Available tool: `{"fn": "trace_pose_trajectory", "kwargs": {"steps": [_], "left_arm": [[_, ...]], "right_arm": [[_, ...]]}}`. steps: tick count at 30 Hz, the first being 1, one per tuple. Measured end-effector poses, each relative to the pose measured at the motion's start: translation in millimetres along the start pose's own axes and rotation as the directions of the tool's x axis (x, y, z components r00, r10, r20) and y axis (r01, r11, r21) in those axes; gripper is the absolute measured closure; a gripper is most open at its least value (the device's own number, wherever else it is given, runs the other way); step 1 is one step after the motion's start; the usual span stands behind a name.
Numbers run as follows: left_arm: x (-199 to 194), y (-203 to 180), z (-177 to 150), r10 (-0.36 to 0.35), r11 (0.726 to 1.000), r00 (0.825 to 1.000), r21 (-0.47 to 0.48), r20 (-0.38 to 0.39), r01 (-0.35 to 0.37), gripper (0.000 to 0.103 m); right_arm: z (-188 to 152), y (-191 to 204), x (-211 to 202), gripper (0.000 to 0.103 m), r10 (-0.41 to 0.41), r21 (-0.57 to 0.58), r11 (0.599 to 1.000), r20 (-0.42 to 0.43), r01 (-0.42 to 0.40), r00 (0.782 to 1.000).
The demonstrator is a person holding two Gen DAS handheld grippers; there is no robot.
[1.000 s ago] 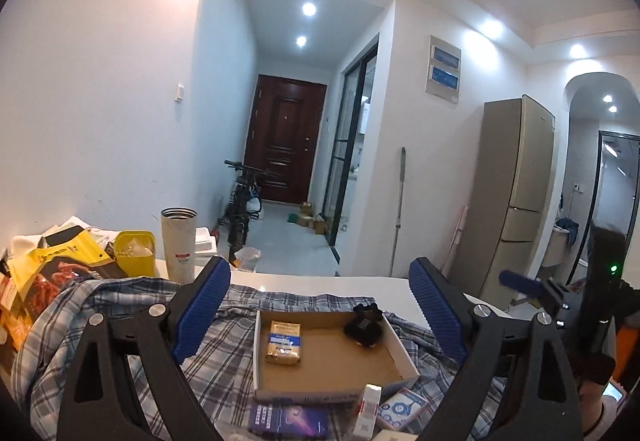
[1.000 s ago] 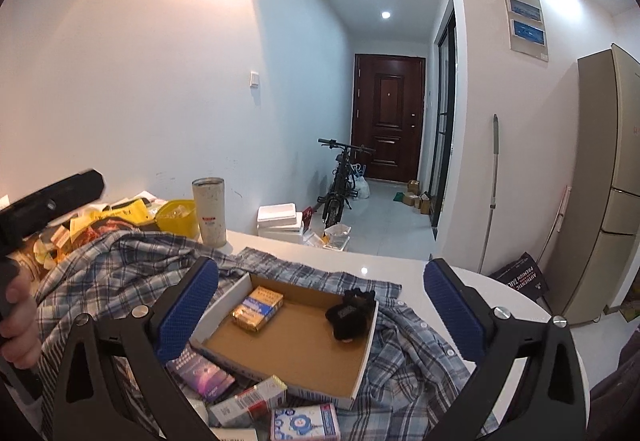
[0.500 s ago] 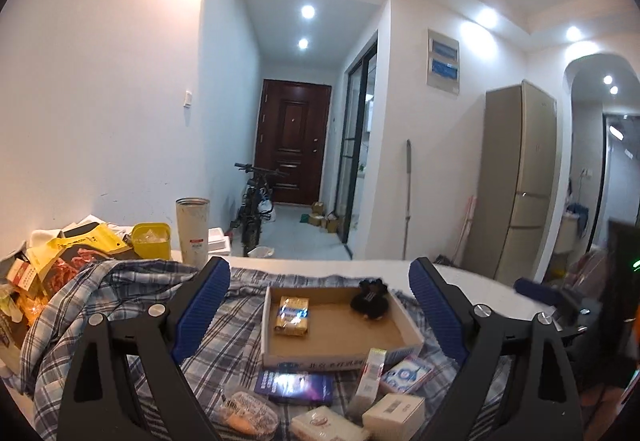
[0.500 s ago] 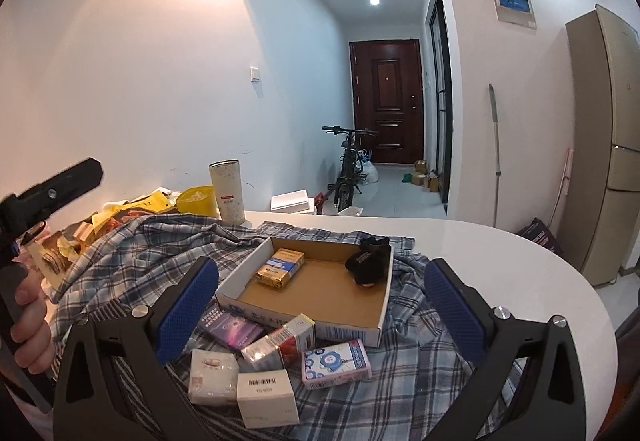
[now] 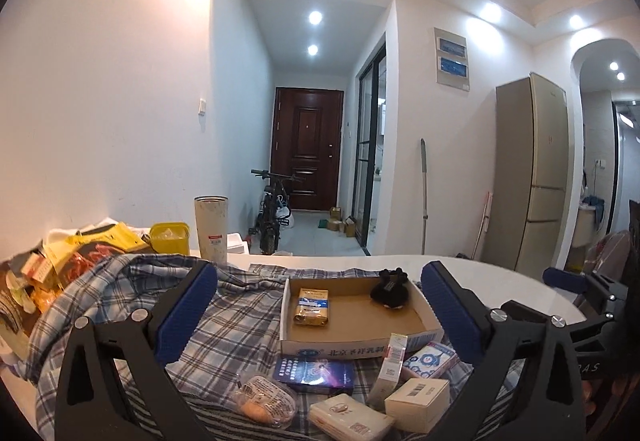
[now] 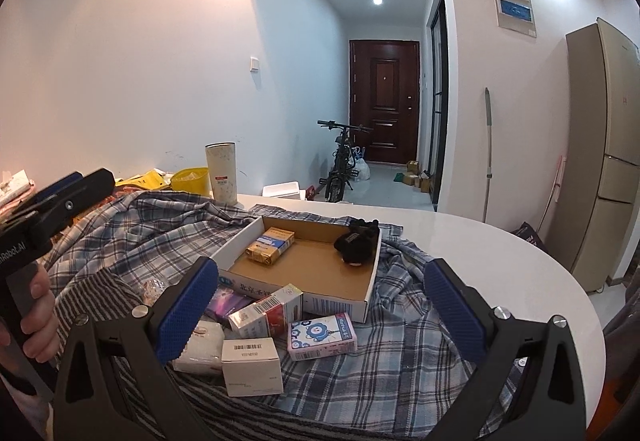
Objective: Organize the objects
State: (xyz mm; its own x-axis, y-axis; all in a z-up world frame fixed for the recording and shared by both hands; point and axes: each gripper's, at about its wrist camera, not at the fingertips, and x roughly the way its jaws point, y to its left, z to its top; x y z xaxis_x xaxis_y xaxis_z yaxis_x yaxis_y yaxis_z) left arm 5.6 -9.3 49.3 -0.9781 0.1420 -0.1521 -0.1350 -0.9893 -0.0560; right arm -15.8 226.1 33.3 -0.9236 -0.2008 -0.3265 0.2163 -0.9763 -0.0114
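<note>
Two grippers, left gripper [image 5: 319, 303] and right gripper [image 6: 321, 295], are hanging wide open; a red-labelled tumbler [image 6: 221, 172] is standing upper left on the white table [image 6: 500, 261].

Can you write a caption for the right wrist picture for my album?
Open hand-held gripper hovers over small boxes beside a cardboard tray.

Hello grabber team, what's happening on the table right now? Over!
Left gripper open, empty. Right gripper open, empty. Shallow cardboard tray holds gold packet, black fuzzy toy. Small boxes loose in front, nothing blocking.
</note>
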Motion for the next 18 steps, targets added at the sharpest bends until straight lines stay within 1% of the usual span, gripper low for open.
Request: {"fn": "trace_pose_trajectory", "kwargs": {"steps": [5,10,14,18], "left_arm": [[6.5,0.5,-6.7,-0.005,1.000,0.999,0.007,-0.040,0.006,0.000],[13.5,5.1,-19.3,0.000,1.000,0.996,-0.014,-0.089,-0.001,0.000],[19.1,6.8,-32.8,-0.005,1.000,0.990,-0.021,-0.144,0.002,0.000],[22.2,5.0,-40.2,-0.013,1.000,0.986,-0.011,-0.168,0.011,0.000]], "right_arm": [[-4.3,-0.5,2.2,0.000,-0.009,-0.002,1.000,-0.007,0.009,1.000],[-9.3,-6.3,5.3,0.000,-0.025,0.044,0.999,-0.016,0.026,1.000],[-17.0,-9.2,13.3,0.000,0.002,0.076,0.997,-0.058,0.003,0.998],[-25.9,-3.7,19.4,0.000,0.029,0.068,0.997,-0.096,-0.022,0.995]]}}
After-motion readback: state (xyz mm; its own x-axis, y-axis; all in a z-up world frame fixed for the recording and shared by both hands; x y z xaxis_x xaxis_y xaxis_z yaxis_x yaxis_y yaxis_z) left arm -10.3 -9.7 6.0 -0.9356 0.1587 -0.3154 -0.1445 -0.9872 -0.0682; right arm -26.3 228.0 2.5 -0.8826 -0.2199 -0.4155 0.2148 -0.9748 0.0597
